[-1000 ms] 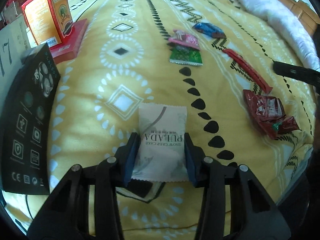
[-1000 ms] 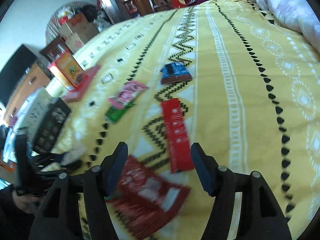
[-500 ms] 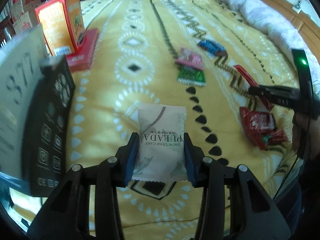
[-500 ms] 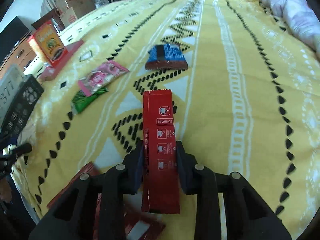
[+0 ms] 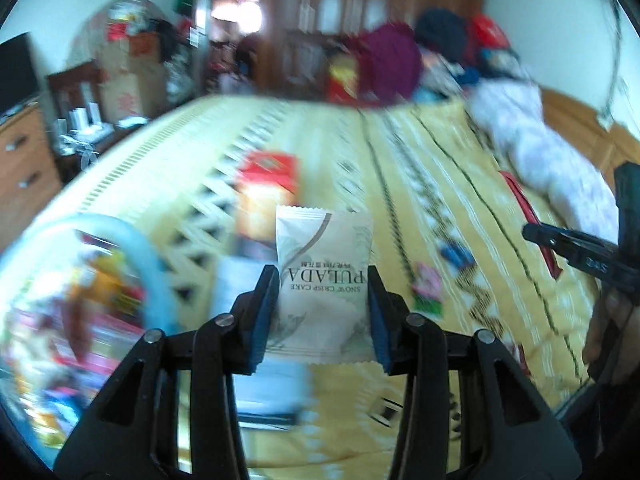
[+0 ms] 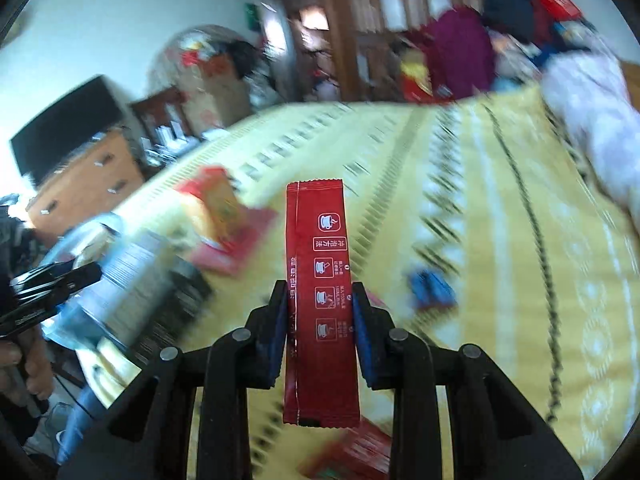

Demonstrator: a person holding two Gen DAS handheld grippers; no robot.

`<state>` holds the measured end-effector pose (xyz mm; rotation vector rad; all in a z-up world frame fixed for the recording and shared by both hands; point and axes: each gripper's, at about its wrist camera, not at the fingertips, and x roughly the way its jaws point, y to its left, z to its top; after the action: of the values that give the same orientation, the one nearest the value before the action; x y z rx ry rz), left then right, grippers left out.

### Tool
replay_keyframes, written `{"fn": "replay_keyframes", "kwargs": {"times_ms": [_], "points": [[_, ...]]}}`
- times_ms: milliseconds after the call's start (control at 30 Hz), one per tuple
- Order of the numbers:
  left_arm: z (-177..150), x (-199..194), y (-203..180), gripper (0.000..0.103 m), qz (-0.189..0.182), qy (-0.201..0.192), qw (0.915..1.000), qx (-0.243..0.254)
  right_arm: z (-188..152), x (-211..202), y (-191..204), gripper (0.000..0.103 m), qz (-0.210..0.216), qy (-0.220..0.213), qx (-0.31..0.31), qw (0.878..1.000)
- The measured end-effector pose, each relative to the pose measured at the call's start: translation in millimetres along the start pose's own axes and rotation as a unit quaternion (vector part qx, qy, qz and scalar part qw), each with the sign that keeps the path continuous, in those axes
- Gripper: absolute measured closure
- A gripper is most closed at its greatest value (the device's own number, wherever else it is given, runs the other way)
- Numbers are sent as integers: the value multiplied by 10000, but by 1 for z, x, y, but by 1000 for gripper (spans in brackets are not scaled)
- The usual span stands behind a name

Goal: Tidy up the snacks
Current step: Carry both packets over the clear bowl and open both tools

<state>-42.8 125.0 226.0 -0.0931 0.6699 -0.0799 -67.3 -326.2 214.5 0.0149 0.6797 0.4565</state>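
My left gripper (image 5: 322, 284) is shut on a white PULADA snow crisp cake packet (image 5: 323, 276) and holds it lifted above the yellow bedspread (image 5: 400, 184). My right gripper (image 6: 319, 306) is shut on a long red sachet (image 6: 319, 292), also raised off the bed. The right gripper shows at the right edge of the left wrist view (image 5: 576, 252), with the red sachet (image 5: 524, 208) in it. A blue-rimmed basket (image 5: 132, 240) holding blurred snacks lies at the left. A pink packet (image 5: 427, 282), a green packet (image 5: 428, 304) and a blue packet (image 5: 456, 254) lie on the bed.
An orange-red box (image 5: 266, 188) stands on the bed behind the white packet. A white box (image 6: 132, 276) and dark box lie at the bed's left edge. Red wrappers (image 6: 356, 456) lie below the right gripper. A folded quilt (image 5: 552, 160) lies at the right.
Both grippers have lifted their packets off the bed and tilted up, so the room's far end now shows. The left gripper has swung left; the basket has come into view.
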Motion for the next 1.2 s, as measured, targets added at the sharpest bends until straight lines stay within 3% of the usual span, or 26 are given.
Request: {"fn": "replay_keyframes", "kwargs": {"times_ms": [167,300,433,567,700,900,1200], "points": [[24,-47,95,60,815,-519,9929,-700,58,9,92,69,977,-275,-223,9946],[23,-77,168,60,1531,-715,9776,-1258,88,26,172,69,1666,-292,-425,9847],[4,-92,231,60,2195,-667,9565,-1803,103,47,254,69,2260,-120,-678,9717],[-20,-88,258,60,2442,-439,9449,-2135,101,70,328,69,2636,190,-929,9600],[-34,-78,265,60,2516,-242,9436,-2140,88,86,378,69,2846,472,-1140,9507],[-41,-88,278,60,2497,-177,9462,-2052,64,106,414,69,2896,751,-1385,9441],[-40,-89,280,60,2461,-167,9470,-2058,63,112,404,69,2858,810,-1338,9454]]}}
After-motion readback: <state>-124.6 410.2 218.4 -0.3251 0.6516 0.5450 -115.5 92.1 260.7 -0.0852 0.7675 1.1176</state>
